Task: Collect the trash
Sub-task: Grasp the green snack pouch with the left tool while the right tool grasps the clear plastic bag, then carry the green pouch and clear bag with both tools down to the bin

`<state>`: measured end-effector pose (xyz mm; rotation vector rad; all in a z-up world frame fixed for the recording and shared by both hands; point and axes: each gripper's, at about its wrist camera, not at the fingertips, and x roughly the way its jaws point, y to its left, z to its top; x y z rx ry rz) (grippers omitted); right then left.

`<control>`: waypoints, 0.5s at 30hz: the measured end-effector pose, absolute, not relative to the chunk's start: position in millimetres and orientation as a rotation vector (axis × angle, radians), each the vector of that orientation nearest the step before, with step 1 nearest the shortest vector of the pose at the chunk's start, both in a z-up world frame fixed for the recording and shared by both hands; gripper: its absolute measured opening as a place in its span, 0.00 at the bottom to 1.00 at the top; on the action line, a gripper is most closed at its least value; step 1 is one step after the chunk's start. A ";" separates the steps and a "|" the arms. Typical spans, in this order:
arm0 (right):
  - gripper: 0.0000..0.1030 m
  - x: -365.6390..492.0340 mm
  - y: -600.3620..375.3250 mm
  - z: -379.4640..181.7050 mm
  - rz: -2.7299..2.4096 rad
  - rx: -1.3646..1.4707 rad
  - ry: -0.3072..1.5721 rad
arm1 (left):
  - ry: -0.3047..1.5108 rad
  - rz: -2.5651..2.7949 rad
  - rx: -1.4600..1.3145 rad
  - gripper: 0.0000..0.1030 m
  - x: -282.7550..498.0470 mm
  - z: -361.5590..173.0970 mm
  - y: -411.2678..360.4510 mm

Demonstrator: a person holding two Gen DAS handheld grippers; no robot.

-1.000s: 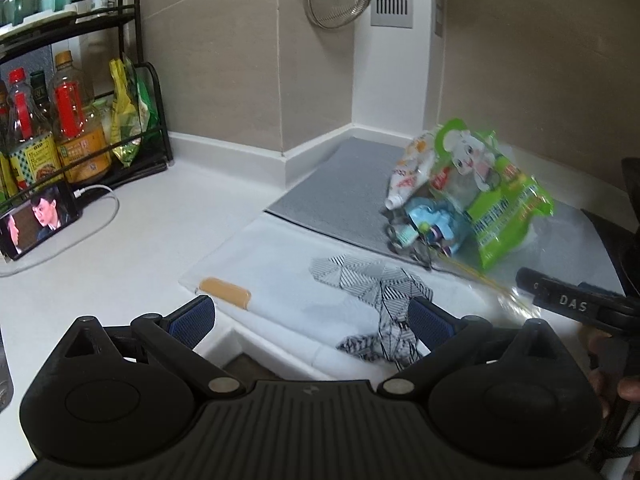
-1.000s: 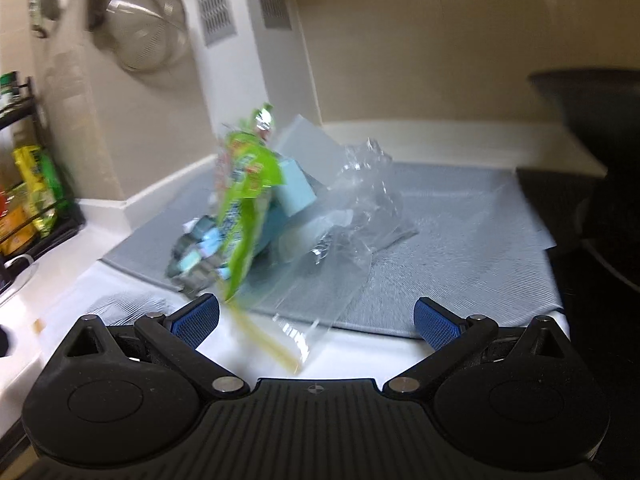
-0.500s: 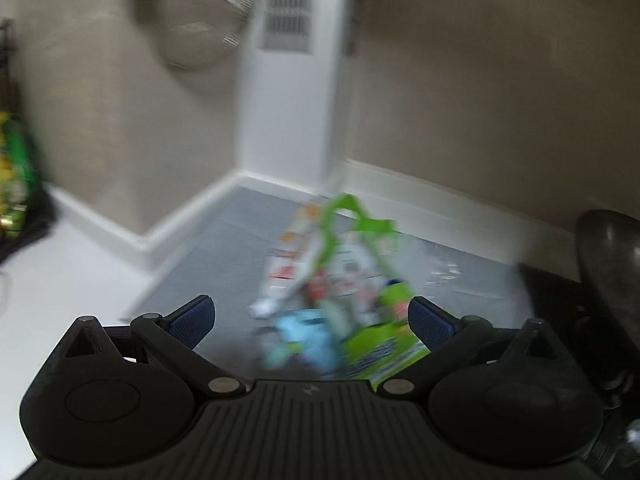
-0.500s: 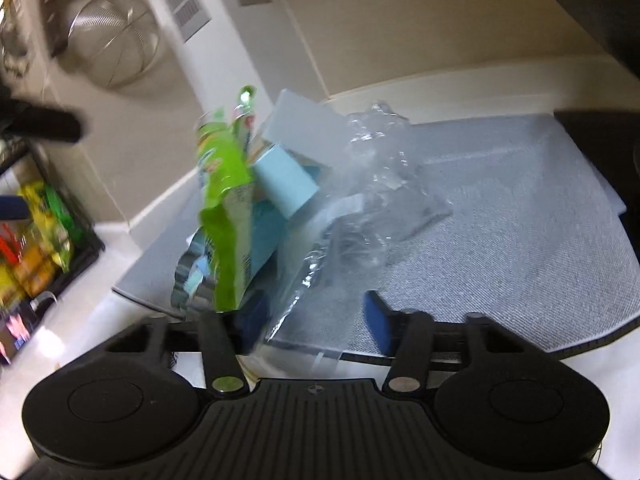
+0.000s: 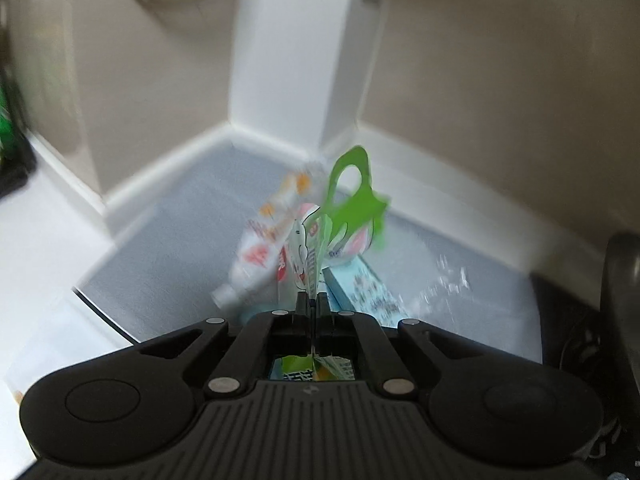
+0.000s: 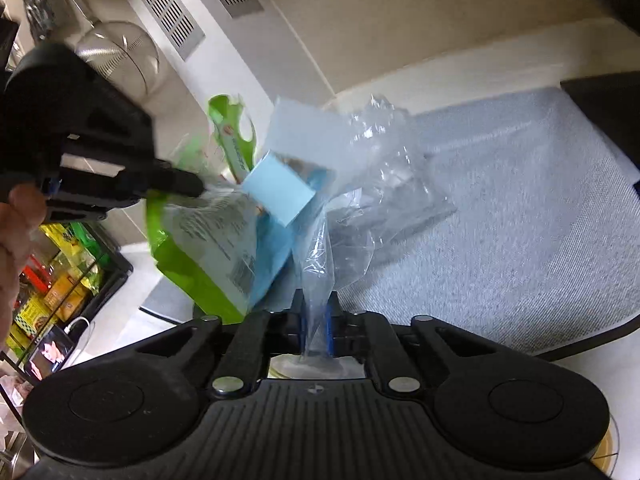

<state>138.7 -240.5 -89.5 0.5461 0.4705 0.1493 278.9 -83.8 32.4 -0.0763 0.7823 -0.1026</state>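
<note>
A heap of trash lies on the grey mat: a green package, a light blue box, a white and orange pouch and a crumpled clear plastic bag. My left gripper is shut on the green package's thin edge, and the package rises straight out of its jaws. From the right wrist, that gripper comes in from the left and pinches the green package. My right gripper is closing, and the clear bag's near edge is bunched between its blue pads.
A black rack of bottles and packets stands at the far left, with a phone propped in front of it. A wire strainer hangs on the wall. A dark pan sits right of the mat. A person's hand holds the left gripper.
The left gripper swung right from the patterned cloth to the trash heap and shut on the green package. The right gripper rolled and drew its jaws together on the clear bag.
</note>
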 end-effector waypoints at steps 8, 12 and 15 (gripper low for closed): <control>0.05 119.3 -234.6 -76.5 0.144 0.442 0.289 | 0.663 -0.072 -0.149 0.01 207.3 70.5 -2.0; 0.05 115.8 -232.8 -72.2 0.166 0.418 0.257 | 0.670 -0.033 -0.165 0.01 148.1 64.5 46.9; 0.05 115.6 -234.6 -71.4 0.151 0.427 0.262 | 0.681 -0.002 -0.168 0.01 97.9 52.3 79.5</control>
